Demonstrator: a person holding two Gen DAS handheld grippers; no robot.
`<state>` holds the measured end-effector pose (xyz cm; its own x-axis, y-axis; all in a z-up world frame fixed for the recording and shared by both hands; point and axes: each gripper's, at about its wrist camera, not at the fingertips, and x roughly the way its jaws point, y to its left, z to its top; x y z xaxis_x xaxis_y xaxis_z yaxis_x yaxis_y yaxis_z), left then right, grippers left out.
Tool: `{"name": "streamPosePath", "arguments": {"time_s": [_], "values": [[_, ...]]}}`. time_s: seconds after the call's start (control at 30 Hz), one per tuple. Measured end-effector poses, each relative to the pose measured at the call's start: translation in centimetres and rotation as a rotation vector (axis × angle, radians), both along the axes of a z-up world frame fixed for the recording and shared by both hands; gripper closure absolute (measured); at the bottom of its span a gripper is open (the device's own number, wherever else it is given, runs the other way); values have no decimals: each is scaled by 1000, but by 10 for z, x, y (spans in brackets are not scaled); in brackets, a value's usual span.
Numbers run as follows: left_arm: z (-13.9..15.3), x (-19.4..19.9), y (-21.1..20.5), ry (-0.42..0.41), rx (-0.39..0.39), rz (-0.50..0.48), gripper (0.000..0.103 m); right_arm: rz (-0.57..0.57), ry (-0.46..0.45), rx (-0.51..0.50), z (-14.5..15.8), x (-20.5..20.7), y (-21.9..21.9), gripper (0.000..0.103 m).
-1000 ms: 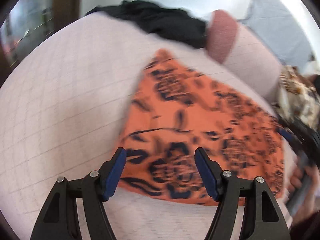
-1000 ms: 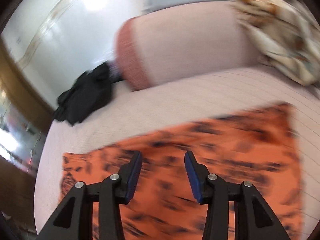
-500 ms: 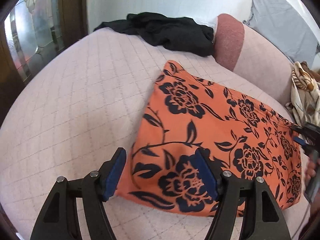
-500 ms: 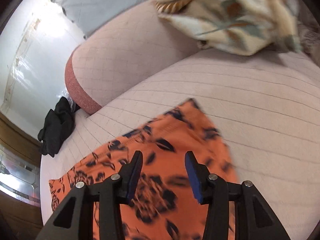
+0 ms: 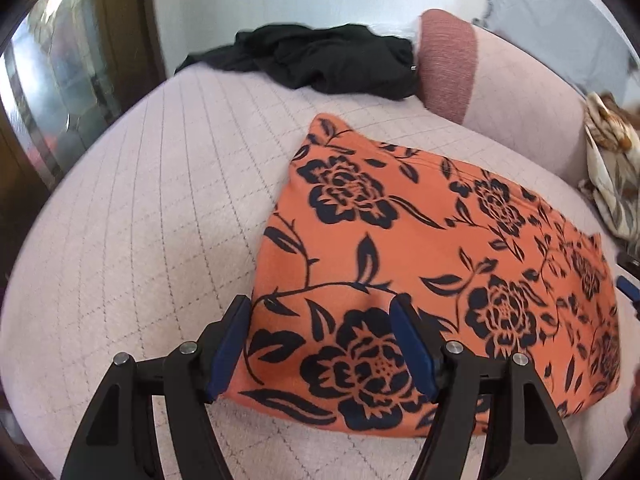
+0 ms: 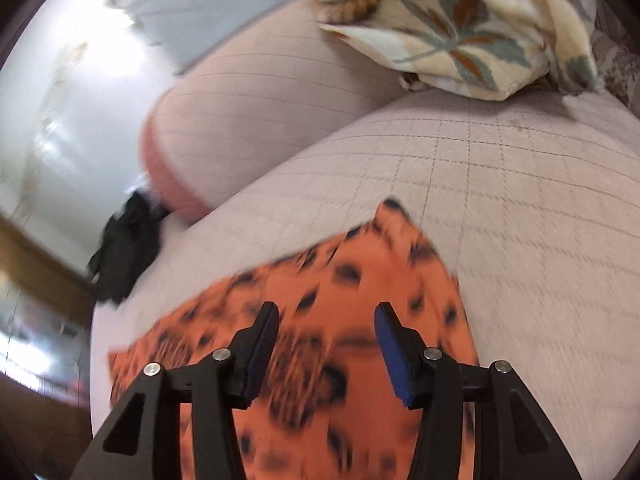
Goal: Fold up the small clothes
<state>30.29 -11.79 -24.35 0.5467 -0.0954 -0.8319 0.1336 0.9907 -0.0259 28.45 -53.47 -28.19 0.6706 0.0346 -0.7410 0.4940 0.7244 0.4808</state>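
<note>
Left wrist view: orange floral garment (image 5: 420,264) spread flat on quilted pink bed (image 5: 140,220), centre to lower right. Positioning for a fold; next, corner pinches probably needed. Left gripper (image 5: 320,340) wide, empty, over near-left corner. Right gripper (image 6: 326,346) opening, empty, above far-right corner.

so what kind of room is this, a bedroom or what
Most likely a bedroom at home. The work surface is a pink quilted bedspread with a pink bolster pillow along its far side, and loose clothes lie on it: an orange garment with black flowers and a crumpled black garment.
</note>
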Motion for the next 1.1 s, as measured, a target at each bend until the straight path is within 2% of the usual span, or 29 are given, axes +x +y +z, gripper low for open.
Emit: {"name": "streamPosePath", "arguments": {"time_s": [0.07,0.13,0.2,0.3,0.37,0.43,0.47,0.53,0.6,0.7,0.73,0.83,0.97,1.1], "values": [[1,-7,-9,-14,45,-39,23,44,-11,2,7,-27,22,49],[-8,-9,-21,19,88,-87,16,73,-4,6,7,-50,43,49],[-21,-9,-29,71,123,-106,15,81,13,15,-4,-67,59,49],[-25,-10,-35,49,169,-92,11,80,117,70,-37,-76,71,50],[-22,-10,-33,50,146,-88,11,57,86,55,-35,-82,74,50],[-11,-15,-28,5,106,-79,11,42,51,78,-25,-84,75,49],[-6,-17,-27,-25,103,-75,11,39,-1,97,-20,-87,75,49],[0,-19,-29,-64,108,-83,11,46,-49,79,-13,-86,78,49],[-4,-19,-34,-56,112,-101,11,74,-66,74,-11,-79,81,49],[-28,-11,-51,11,186,-131,10,127,-14,160,-29,-63,89,49],[-27,-12,-52,-20,196,-126,9,136,22,179,-40,-57,91,49],[-24,-10,-57,-25,209,-122,9,149,24,118,-33,-51,99,49],[-24,-9,-57,-32,202,-112,9,159,-20,123,-27,-50,102,49],[-27,-7,-62,-41,211,-114,9,183,-66,45,-13,-50,110,49]]}}
